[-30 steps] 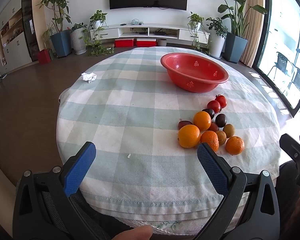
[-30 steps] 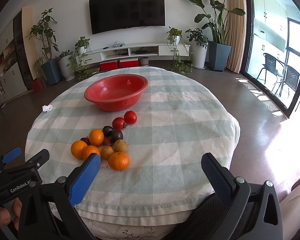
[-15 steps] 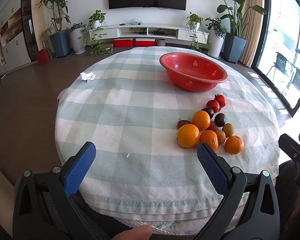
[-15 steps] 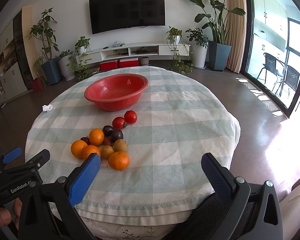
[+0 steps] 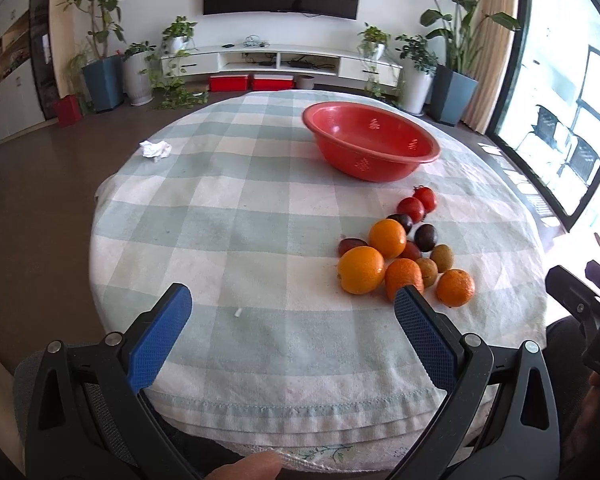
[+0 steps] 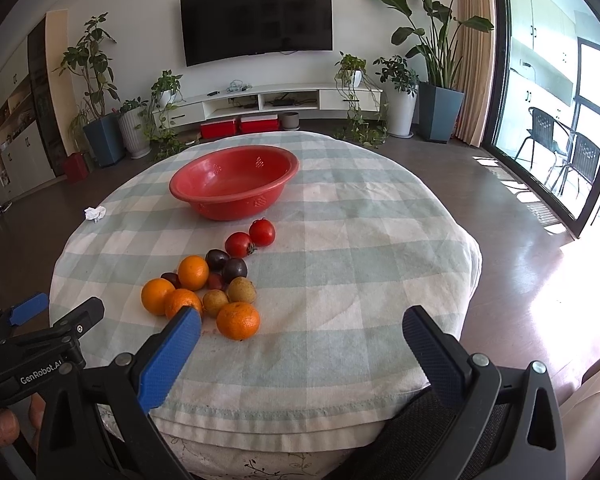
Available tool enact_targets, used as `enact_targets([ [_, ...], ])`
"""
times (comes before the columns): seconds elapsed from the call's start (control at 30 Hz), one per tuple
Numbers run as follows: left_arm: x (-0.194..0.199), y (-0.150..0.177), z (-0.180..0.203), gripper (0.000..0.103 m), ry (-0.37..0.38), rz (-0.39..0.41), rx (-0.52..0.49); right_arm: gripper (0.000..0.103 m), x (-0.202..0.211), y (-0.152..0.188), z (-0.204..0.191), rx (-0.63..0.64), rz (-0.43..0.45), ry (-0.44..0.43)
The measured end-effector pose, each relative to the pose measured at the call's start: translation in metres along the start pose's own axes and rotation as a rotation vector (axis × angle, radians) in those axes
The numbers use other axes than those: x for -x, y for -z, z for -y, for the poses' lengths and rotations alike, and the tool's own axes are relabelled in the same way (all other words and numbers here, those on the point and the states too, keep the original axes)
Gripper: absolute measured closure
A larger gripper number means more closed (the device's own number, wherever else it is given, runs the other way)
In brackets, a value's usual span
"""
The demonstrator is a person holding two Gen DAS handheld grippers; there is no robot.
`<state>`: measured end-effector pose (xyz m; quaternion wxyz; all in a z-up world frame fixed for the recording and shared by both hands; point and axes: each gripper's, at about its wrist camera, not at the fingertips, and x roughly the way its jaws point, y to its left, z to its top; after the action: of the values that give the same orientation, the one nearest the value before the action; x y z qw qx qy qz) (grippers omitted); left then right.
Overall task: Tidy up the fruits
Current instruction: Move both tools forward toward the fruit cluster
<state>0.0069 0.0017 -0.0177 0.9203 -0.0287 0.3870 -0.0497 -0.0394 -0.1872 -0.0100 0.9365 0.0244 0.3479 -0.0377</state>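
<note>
Nothing is sorted yet — the red bowl sits empty on the checked tablecloth, the fruit pile clustered just before it. Left gripper and right gripper gape wide, holding nothing — every fruit remains.

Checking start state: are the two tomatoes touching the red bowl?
Apart. The right wrist view shows a strip of cloth between the red bowl and the nearer of the tomatoes; the left wrist view shows the same gap.

A small dark red fruit lies mostly hidden among the oranges.
</note>
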Motion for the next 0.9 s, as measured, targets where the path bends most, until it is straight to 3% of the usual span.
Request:
enact_targets([
  [0.1,-0.002,0.002,-0.009,0.000,0.126,-0.003,0.050,0.000,-0.001,0.001,0.000,-0.008,0.003,-0.007],
  [0.2,-0.008,0.005,-0.011,0.000,0.139,-0.062,0.033,0.000,-0.001,0.005,0.000,-0.006,0.008,-0.014],
  [0.33,-0.011,-0.003,-0.015,0.000,0.172,-0.077,0.016,0.000,-0.002,0.006,0.003,0.005,0.013,-0.021],
  [0.43,-0.021,-0.017,-0.007,0.000,0.135,-0.097,-0.124,0.000,-0.003,0.006,0.007,0.011,0.013,-0.036],
  [0.53,-0.034,-0.027,0.009,0.000,0.109,-0.132,-0.345,0.000,-0.004,0.005,0.009,0.016,0.010,-0.058],
  [0.67,-0.053,-0.028,0.024,0.001,0.178,-0.152,-0.594,0.006,-0.013,0.004,0.010,0.015,-0.040,-0.134],
  [0.73,-0.065,-0.027,0.026,0.006,0.222,-0.183,-0.669,0.009,-0.018,0.004,0.008,0.028,-0.064,-0.163],
  [0.8,-0.075,-0.027,0.027,0.021,0.258,-0.211,-0.715,0.010,-0.022,0.004,0.007,0.038,-0.072,-0.171],
  [0.9,-0.084,-0.027,0.029,0.034,0.319,-0.222,-0.756,0.011,-0.027,0.003,0.009,0.036,-0.088,-0.181],
])
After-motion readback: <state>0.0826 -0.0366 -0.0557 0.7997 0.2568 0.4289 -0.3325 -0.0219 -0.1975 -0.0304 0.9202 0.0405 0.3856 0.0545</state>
